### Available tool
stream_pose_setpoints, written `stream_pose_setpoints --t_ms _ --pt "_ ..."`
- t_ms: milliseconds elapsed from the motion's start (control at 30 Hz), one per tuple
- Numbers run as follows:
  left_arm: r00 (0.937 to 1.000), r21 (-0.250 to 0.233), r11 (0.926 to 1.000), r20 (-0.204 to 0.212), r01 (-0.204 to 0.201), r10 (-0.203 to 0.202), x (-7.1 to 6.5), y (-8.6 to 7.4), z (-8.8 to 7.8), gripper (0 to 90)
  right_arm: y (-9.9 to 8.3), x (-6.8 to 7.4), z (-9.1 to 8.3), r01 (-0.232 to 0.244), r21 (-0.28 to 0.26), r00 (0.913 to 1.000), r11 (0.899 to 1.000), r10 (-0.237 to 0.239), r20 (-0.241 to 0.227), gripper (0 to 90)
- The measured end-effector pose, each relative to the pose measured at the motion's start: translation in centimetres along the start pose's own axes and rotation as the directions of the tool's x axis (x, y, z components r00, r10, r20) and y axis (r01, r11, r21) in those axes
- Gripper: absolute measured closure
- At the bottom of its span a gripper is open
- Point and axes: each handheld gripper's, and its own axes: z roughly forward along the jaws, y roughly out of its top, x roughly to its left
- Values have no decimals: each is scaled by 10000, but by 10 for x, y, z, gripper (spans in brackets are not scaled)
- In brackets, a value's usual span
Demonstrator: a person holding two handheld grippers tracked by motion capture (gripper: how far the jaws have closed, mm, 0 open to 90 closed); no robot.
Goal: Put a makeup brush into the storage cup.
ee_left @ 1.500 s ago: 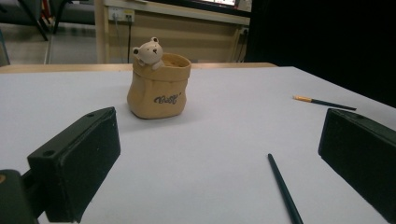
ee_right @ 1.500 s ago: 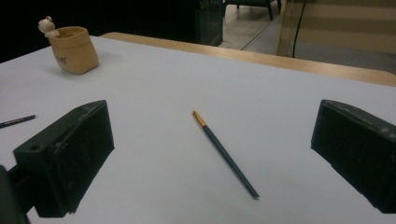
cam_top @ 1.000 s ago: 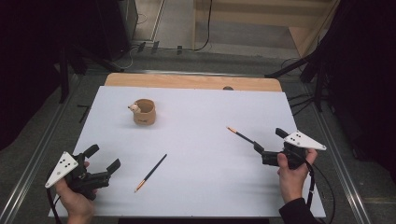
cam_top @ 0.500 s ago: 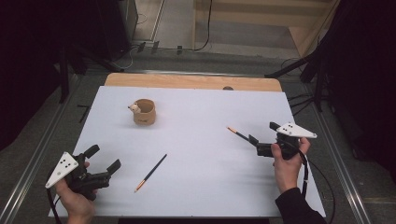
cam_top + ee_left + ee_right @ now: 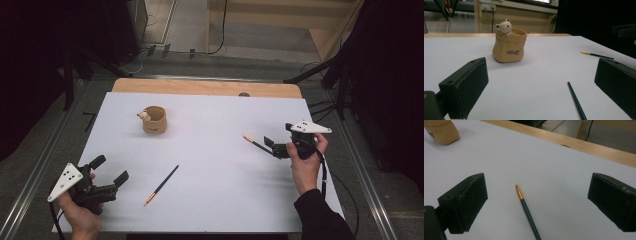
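Right gripper (image 5: 270, 146): jaws spread wide, nothing between the pads. I hold it low over the sheet (image 5: 220, 125), aimed along the right pencil (image 5: 258, 145) so that the shaft runs up between the jaws, ready for a pinch. In the right gripper view that pencil (image 5: 527, 212) lies between the two jaws, tip pointing away from me, touching neither.

Left gripper (image 5: 109, 172): jaws equally wide, empty, parked near my edge of the table. The left pencil (image 5: 161, 185) lies just beside it, off its right jaw, untouched; I judge it the second pick.

Pencils: slim, straight, dark green-blue painted shafts, each with a short orange-gold end. Both lie flat. Likely to roll if nudged sideways.

Cup (image 5: 509, 45): well ahead of the left gripper, upright, open top. Tan, matte, sack-shaped with soft folds, script lettering on the front, a small bear figure peeking over the rim. Looks ceramic; I cannot confirm. Probable destination for the pencils.

Sheet: white, smooth, flat, covering a wooden tabletop whose far edge (image 5: 200, 87) shows bare.
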Motion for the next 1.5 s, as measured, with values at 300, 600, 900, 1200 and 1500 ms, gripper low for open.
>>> stream_pose_setpoints --t_ms 300,600,900,1200,1500 --pt "10000 6 10000 -5 -5 5 0 0 0 0 13 -5 16 465 913 9988 9947 -477 112 85" --pt "10000 -15 10000 6 1 -1 0 0 -1 0 18 -6 34 824 1864 9963 9790 -763 -396 207" --pt "10000 -13 10000 15 -17 17 0 0 -1 0 25 -8 45 1340 3096 9880 9414 -1027 -1152 403" --pt "10000 -19 10000 7 -11 11 0 0 0 0 29 -3 55 2125 4333 9733 8758 -1503 -1735 594" --pt "10000 -3 10000 18 -19 19 -1 0 0 0 31 -2 68 2559 5484 9639 7961 -1674 -2069 704"
